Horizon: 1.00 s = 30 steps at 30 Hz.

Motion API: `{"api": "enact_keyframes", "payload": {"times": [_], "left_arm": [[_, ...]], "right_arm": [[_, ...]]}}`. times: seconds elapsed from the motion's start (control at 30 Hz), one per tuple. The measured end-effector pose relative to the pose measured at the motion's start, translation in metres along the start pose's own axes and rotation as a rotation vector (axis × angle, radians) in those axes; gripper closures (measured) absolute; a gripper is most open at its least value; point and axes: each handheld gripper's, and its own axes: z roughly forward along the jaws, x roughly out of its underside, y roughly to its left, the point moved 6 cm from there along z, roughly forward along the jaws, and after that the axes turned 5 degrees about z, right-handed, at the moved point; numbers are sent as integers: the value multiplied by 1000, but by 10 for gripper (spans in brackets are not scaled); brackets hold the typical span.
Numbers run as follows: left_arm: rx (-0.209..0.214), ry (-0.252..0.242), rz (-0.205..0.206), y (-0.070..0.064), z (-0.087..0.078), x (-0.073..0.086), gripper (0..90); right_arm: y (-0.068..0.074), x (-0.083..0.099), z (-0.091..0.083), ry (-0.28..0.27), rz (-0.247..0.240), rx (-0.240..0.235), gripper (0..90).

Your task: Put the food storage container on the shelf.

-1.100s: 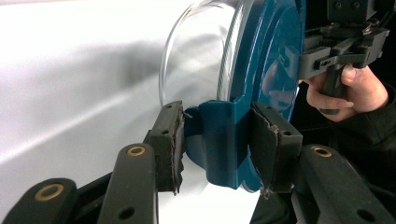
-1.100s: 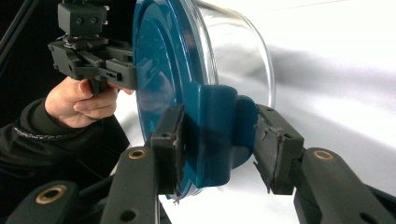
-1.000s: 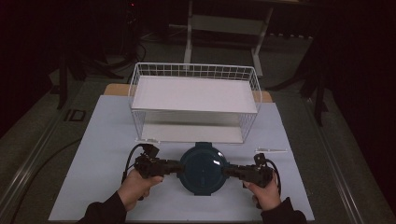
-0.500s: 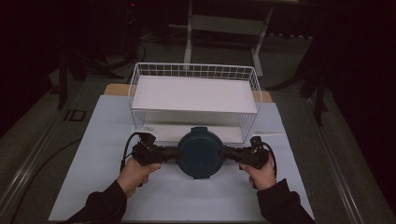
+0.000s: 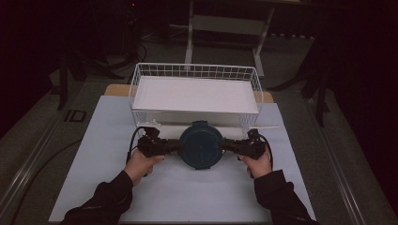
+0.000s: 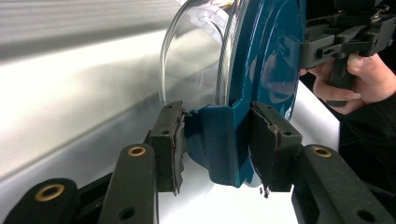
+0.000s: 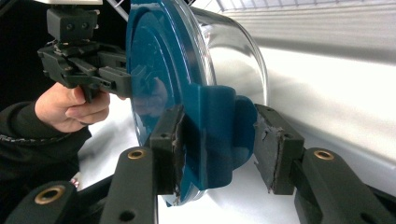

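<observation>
A round clear container with a dark teal lid (image 5: 202,144) hangs between my two grippers, just in front of the white wire basket (image 5: 136,79). My left gripper (image 5: 176,147) is shut on the lid's left clip tab (image 6: 224,140). At the opposite clip tab (image 7: 219,135) my right gripper (image 5: 228,146) is shut as well. In the left gripper view my left gripper (image 6: 217,135) has both pads pressed on the teal tab, with the clear bowl (image 6: 196,60) behind it. In the right gripper view my right gripper (image 7: 217,140) shows the same hold, and the lid (image 7: 159,60) faces the person.
The wire basket has a white liner (image 5: 195,93) and stands at the back of the white table cover (image 5: 187,197). Dark floor, cables and a metal stand (image 5: 225,23) surround the table. A thin white strip (image 5: 265,126) lies by the basket's right front corner.
Both grippers have carried the container away from the person, toward the basket's front wall. The hold on both tabs is unchanged.
</observation>
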Motion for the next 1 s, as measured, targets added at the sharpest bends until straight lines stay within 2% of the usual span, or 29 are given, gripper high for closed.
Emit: {"api": "enact_keyframes", "payload": {"times": [0.23,0.33,0.5,0.67,0.8,0.87,0.9,0.93,1.0], "left_arm": [[-22,1,-4,17,7,2,568],[-32,-6,-26,21,8,2,567],[-38,-14,-30,29,8,-1,567],[-44,-12,-22,38,11,-3,566],[-38,-29,-70,40,13,-6,564],[-35,-27,-78,40,13,-6,564],[-33,-27,-77,39,14,-7,564],[-52,-24,-34,43,13,-7,563],[-58,-33,-42,45,14,-8,557]], "right_arm": [[-15,-2,13,-4,2,17,553],[-19,-2,19,-9,11,20,553],[-23,-6,26,-21,11,25,552],[-27,-10,30,-26,-3,49,551],[-30,-10,32,-40,20,49,550],[-32,-12,33,-54,14,51,549],[-34,-12,33,-62,13,47,549],[-35,-12,33,-68,15,43,548],[-37,-11,33,-82,36,41,543]]}}
